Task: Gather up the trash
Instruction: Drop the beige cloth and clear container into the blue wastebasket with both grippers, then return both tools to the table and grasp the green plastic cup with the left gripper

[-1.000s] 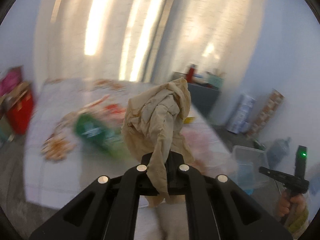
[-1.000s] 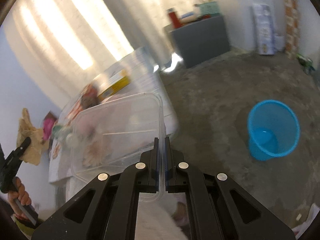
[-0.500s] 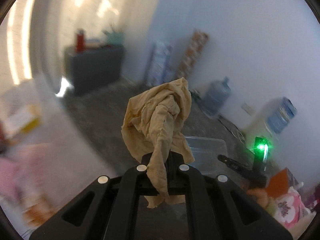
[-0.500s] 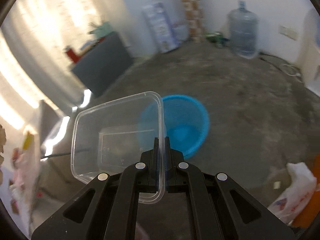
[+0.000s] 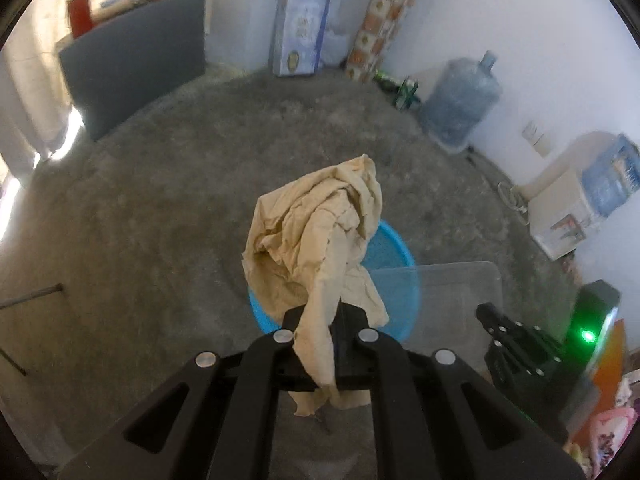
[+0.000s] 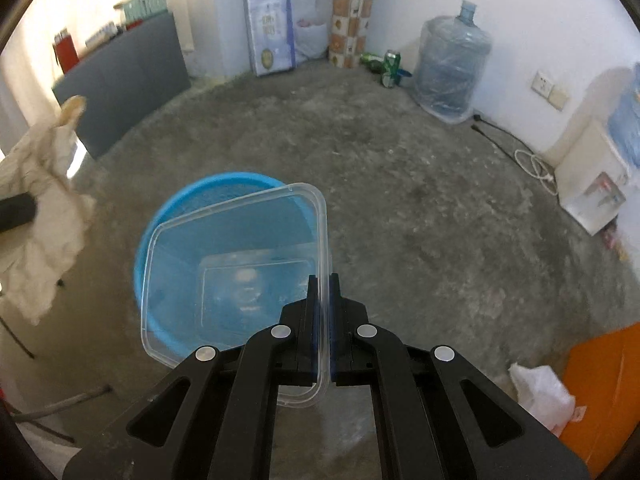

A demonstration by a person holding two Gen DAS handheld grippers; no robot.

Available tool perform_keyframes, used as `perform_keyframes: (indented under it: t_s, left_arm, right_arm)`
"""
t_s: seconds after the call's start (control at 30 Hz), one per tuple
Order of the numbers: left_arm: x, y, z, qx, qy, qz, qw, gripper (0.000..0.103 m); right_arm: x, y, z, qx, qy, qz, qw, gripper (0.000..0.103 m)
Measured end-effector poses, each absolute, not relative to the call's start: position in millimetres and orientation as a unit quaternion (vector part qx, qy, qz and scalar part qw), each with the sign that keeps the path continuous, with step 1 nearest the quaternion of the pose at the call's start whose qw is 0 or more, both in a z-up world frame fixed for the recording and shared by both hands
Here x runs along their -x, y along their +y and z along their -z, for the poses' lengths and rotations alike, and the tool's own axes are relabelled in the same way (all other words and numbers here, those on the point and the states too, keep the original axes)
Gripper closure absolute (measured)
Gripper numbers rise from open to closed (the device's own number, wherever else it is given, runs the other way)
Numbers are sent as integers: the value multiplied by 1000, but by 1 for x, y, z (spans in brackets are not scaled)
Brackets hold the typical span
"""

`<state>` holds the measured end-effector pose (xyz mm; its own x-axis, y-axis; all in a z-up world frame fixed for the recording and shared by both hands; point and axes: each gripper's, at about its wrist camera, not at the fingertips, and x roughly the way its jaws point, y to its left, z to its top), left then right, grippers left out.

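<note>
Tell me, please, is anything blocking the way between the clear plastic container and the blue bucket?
Nothing visible. The clear container, pinched by the right gripper, hangs over the open blue bucket. The crumpled paper in the left gripper is off to the side.

Tan crumpled paper [image 5: 320, 240]; blue bucket [image 6: 180, 220] (perhaps turquoise); clear container [image 6: 240, 272]

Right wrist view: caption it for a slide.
Right gripper pinches a clear plastic container above the blue plastic bucket.

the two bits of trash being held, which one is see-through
The plastic container, gripped by its rim in the right tool: the blue bucket shows through it. The crumpled tan paper in the left tool is opaque.
</note>
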<state>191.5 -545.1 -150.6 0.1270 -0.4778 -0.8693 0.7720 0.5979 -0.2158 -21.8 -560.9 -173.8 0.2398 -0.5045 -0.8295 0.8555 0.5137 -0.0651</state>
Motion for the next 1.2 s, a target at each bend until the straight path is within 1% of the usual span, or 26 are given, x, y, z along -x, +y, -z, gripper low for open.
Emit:
perform_keyframes:
  t_s: [0.1,0.13,0.17,0.2,0.23,0.27,0.3,0.37,0.5,0.7,0.8,0.9,0.93,1.0,1.03,1.1,1.2]
  left_arm:
    - [-202,-561,180,-158,517,420,729,99]
    - [-205,-561,189,-155,521,422,726,97]
    - [-208,-566,199,-156,528,420,721,88]
    - [-210,-570,211,-169,536,410,718,81]
    - [-211,-573,217,-179,538,398,721,66]
    - [-212,-572,223,-188,536,381,730,60]
    - [-212,-572,223,-185,532,379,735,59]
    - [-210,-565,222,-166,530,389,735,54]
    - [-213,-554,208,-146,519,401,741,54]
    - [-210,-532,156,-110,490,406,763,54]
    - [-201,-513,124,-95,474,416,770,54]
    - [-182,-485,86,-77,458,432,773,54]
    - [-175,-473,73,-67,454,439,772,52]
    - [-158,-445,43,-46,440,454,774,41]
    - [-149,-429,29,-40,430,457,778,39]
    - [-134,-396,4,-25,408,459,788,32]
    - [-117,-342,-24,-4,385,454,803,26]
  right_arm:
    - [12,-572,187,-201,436,446,755,100]
    - [8,-575,191,-201,440,443,755,99]
    - [4,-578,197,-205,442,436,757,97]
    - [0,-580,201,-207,443,429,760,93]
    - [-5,-583,209,-210,446,419,763,81]
    - [-8,-584,214,-209,452,417,760,74]
    - [-10,-585,217,-206,456,418,758,65]
    - [-8,-587,221,-210,455,422,755,64]
    - [11,-583,215,-243,436,430,753,64]
    - [47,-567,202,-275,409,440,751,64]
    - [61,-553,186,-279,394,438,758,64]
    - [76,-535,158,-281,371,432,772,63]
    - [78,-530,150,-283,366,429,776,61]
    - [83,-521,133,-287,352,420,786,57]
    - [84,-515,122,-288,344,413,793,55]
    - [83,-501,99,-284,328,394,810,52]
    - [75,-482,72,-268,313,364,835,45]
